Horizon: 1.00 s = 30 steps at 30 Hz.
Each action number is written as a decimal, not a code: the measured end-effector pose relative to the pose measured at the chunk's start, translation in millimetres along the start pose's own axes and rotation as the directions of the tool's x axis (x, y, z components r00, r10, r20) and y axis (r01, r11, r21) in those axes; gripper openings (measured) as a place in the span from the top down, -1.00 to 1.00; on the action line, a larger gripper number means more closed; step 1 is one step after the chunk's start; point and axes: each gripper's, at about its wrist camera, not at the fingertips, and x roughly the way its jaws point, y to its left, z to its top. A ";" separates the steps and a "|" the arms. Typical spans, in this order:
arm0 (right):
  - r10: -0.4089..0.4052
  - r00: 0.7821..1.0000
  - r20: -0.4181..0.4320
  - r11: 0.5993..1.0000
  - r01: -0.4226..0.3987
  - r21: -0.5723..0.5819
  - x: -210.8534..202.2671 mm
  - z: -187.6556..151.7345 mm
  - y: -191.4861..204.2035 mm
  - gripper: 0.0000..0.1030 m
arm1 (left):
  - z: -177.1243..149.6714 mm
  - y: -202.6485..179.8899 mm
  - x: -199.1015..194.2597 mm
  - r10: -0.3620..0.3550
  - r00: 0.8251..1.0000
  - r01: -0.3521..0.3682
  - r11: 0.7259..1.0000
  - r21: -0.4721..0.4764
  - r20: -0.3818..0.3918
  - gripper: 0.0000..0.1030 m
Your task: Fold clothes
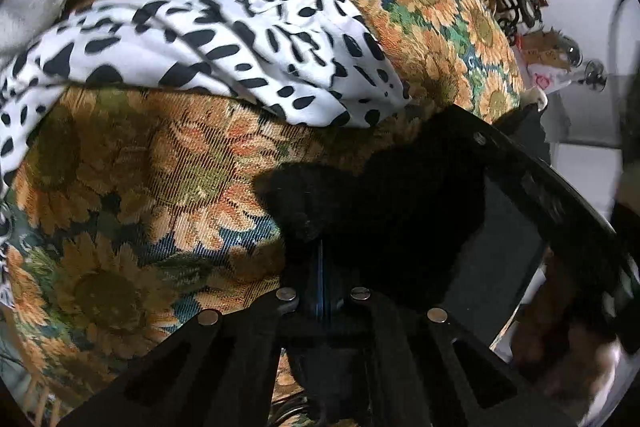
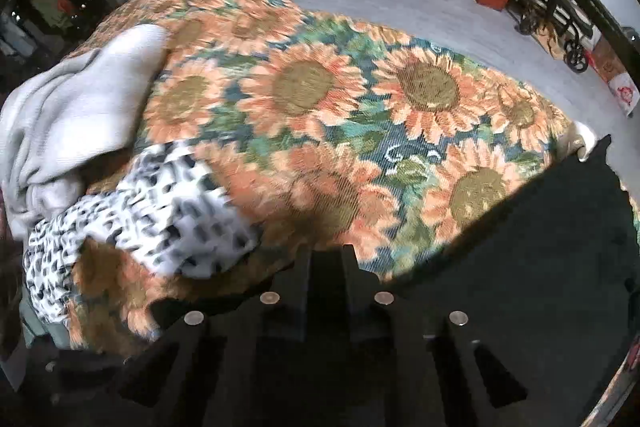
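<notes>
Left gripper (image 1: 320,247) at lower centre of its view, jaws clenched on a fold of black cloth (image 1: 380,195) bunched over the sunflower-print counter (image 1: 132,187). Right gripper (image 2: 327,259) low in its own view, jaws nearly closed over dark cloth; too dark to tell whether pinched. Spotted black-and-white garment (image 1: 240,39) draped across the upper left of the left view, touching a grey garment (image 2: 76,115) at the left edge of the right view.
</notes>
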 end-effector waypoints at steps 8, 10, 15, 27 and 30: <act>0.075 0.986 0.146 0.977 -0.102 0.186 -67.5 -9.8 -60.3 0.69 | 6.8 8.7 -25.9 -0.140 0.989 0.135 0.984 -0.120 -0.036 0.96; 0.173 0.978 0.113 0.977 -0.185 0.101 -70.4 -29.2 -44.9 0.70 | 9.7 -7.8 -34.7 -0.171 0.985 0.169 0.984 -0.059 -0.017 0.96; 0.134 0.991 -0.004 0.989 -0.134 0.063 -27.9 -48.9 -14.3 0.81 | 20.2 -20.5 -5.9 -0.028 0.999 0.028 1.000 0.000 -0.046 0.95; 0.206 0.978 0.016 0.971 -0.206 0.121 -33.9 -31.2 -8.6 0.77 | 5.3 37.0 9.7 -0.078 0.996 0.073 0.992 -0.101 -0.050 0.94; 0.165 0.986 0.020 0.964 -0.166 0.207 -19.1 -24.8 -23.5 0.95 | 8.6 50.4 13.6 -0.137 0.987 0.126 0.983 -0.133 -0.080 0.94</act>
